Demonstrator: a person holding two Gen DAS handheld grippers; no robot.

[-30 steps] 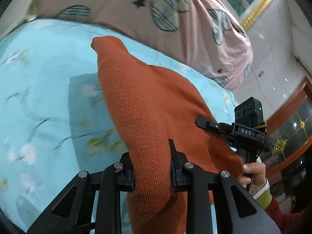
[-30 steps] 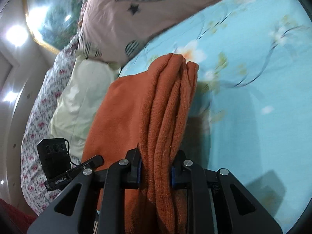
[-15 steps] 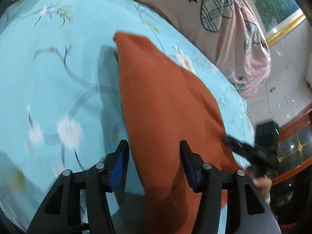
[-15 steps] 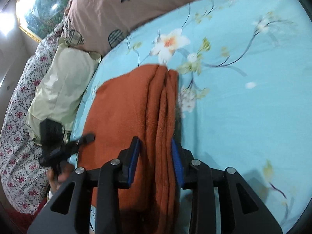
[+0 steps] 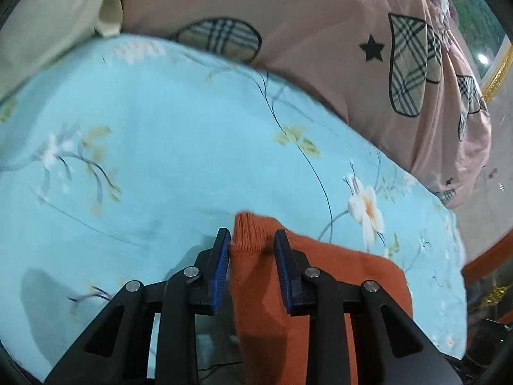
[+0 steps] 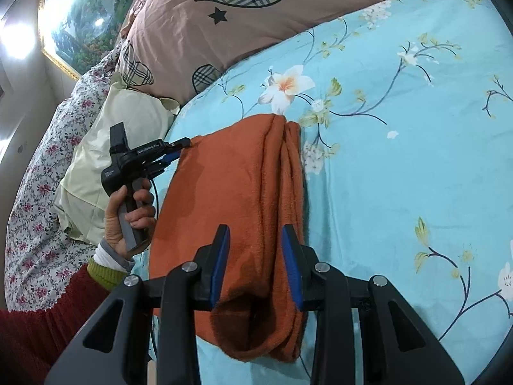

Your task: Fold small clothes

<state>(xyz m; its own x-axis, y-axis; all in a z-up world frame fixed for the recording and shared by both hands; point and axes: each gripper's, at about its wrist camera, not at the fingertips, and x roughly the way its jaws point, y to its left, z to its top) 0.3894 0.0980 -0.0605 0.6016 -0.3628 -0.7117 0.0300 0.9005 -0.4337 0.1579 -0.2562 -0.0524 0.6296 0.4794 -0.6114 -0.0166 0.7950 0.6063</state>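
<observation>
A folded orange knit garment (image 6: 250,199) lies flat on the light blue floral bedsheet (image 6: 400,160). My right gripper (image 6: 255,240) is open, its jaws either side of the garment's thick folded edge near its near end. My left gripper (image 5: 251,240) is open too, its jaws straddling a corner of the same garment (image 5: 320,288). In the right wrist view the left gripper (image 6: 179,146) shows at the garment's far left corner, held by a hand.
A pink quilt with plaid patches (image 5: 320,48) is piled at the head of the bed. A cream pillow (image 6: 105,147) and a floral cover (image 6: 38,192) lie left of the garment. A framed painting (image 6: 80,22) hangs on the wall.
Both grippers have opened and let go of the orange garment, which now lies folded flat on the sheet. The left gripper has drawn back to the garment's corner.
</observation>
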